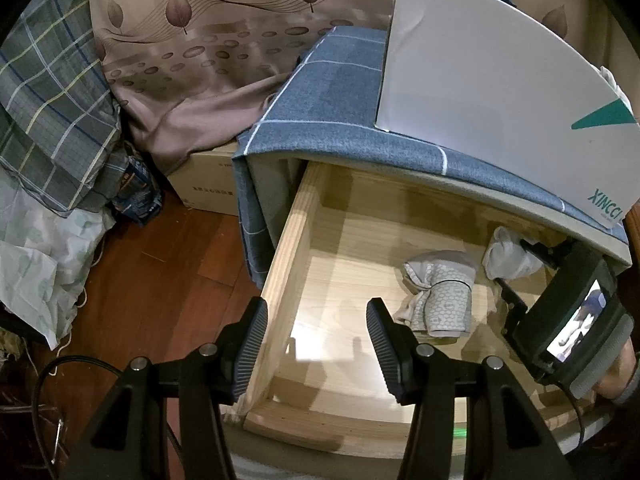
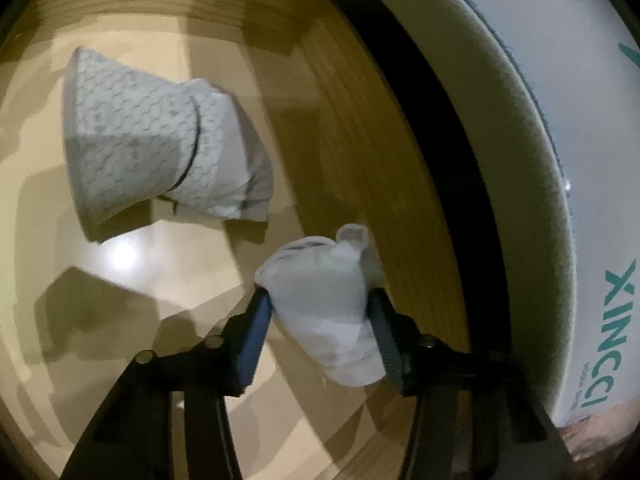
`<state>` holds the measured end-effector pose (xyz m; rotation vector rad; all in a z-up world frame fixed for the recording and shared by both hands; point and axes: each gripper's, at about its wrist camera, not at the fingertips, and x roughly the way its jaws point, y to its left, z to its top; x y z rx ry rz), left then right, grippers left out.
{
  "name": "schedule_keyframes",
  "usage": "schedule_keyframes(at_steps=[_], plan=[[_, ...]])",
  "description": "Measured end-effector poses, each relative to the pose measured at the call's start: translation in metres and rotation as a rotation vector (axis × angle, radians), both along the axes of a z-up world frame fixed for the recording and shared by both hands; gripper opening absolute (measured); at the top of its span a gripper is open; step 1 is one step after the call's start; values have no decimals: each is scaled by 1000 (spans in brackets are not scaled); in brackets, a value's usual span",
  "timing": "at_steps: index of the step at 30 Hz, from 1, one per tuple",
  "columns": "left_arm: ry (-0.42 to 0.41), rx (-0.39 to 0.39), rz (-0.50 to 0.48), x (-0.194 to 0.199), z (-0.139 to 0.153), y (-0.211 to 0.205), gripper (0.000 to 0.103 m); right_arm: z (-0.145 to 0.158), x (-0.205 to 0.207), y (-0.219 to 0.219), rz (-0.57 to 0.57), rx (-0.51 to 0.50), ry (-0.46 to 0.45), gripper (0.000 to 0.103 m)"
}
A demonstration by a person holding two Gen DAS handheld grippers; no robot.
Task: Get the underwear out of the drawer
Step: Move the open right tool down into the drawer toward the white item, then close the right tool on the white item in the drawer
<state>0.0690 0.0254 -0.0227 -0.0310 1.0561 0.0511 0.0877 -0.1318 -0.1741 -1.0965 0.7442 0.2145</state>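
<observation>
The wooden drawer [image 1: 288,248] stands pulled out of a cabinet draped in blue checked cloth [image 1: 340,92]. Two rolled pieces lie inside it. A grey honeycomb-patterned underwear [image 1: 444,292] [image 2: 160,148] rests near the middle of the drawer floor. A plain white underwear bundle [image 2: 320,292] [image 1: 500,252] sits by the drawer's back wall [image 2: 360,120], and my right gripper [image 2: 320,300] [image 1: 514,270] is shut on it, both pads pressed into the cloth. My left gripper [image 1: 316,308] hangs open over the drawer's front left part, with nothing between its fingers.
A white box [image 1: 500,80] with green print stands on the cabinet top, overhanging the drawer. Left of the cabinet are a cardboard box [image 1: 208,184], a brown leaf-print curtain [image 1: 192,40], plaid fabric [image 1: 52,100], plastic bags [image 1: 40,264] and a wooden floor [image 1: 160,276] with a cable [image 1: 48,376].
</observation>
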Motion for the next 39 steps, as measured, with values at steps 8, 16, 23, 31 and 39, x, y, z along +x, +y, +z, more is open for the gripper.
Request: schedule_keyframes(at_steps=[8, 16, 23, 31, 39], plan=[[-1, -4, 4, 0, 0, 1, 53, 16, 9, -3, -97, 100, 99, 38], [-8, -11, 3, 0, 1, 2, 53, 37, 21, -14, -234, 251, 286, 36], [-12, -16, -3, 0, 1, 2, 53, 48, 22, -28, -432, 385, 454, 35], [-21, -25, -8, -1, 2, 1, 53, 33, 13, -60, -690, 560, 619, 9], [-19, -35, -7, -2, 3, 1, 53, 60, 7, -37, -413, 473, 453, 65]])
